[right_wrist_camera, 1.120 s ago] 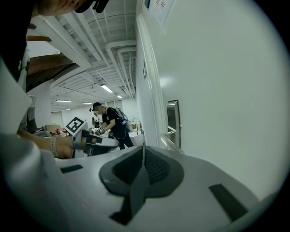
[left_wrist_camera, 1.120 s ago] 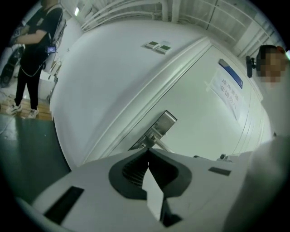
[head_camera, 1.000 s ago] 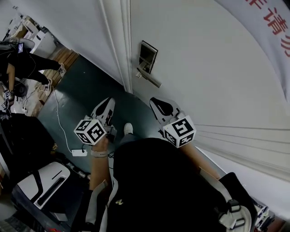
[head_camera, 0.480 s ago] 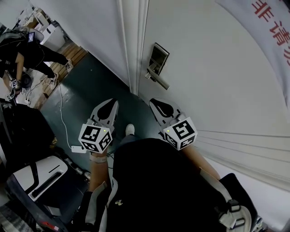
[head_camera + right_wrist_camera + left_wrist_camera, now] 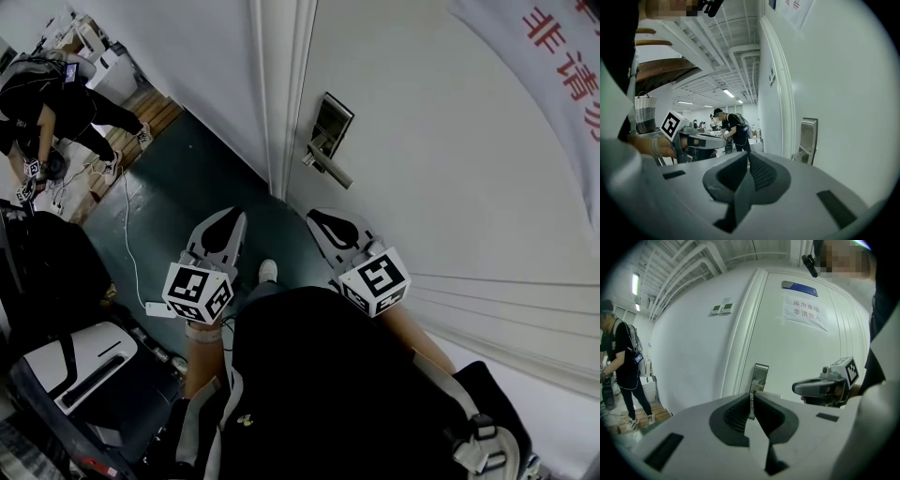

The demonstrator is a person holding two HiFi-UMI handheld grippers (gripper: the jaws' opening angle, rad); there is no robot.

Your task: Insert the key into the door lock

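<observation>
left gripper (image 5: 751,404) pinches a thin sliver (image 5: 751,399) (key, I think), lock plate (image 5: 760,377) dead ahead just above its tips; right gripper (image 5: 747,161) closed on nothing, closer to the plate.

Two tools (image 5: 229,216) (image 5: 317,217), one key (image 5: 751,406), one door (image 5: 450,169), one lock (image 5: 331,122).

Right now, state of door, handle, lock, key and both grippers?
door: closed.
lever handle: untouched.
lock: no key in it.
key: gripped edge-on, away from the door.
left gripper: shut on key.
right gripper: shut, empty.
</observation>
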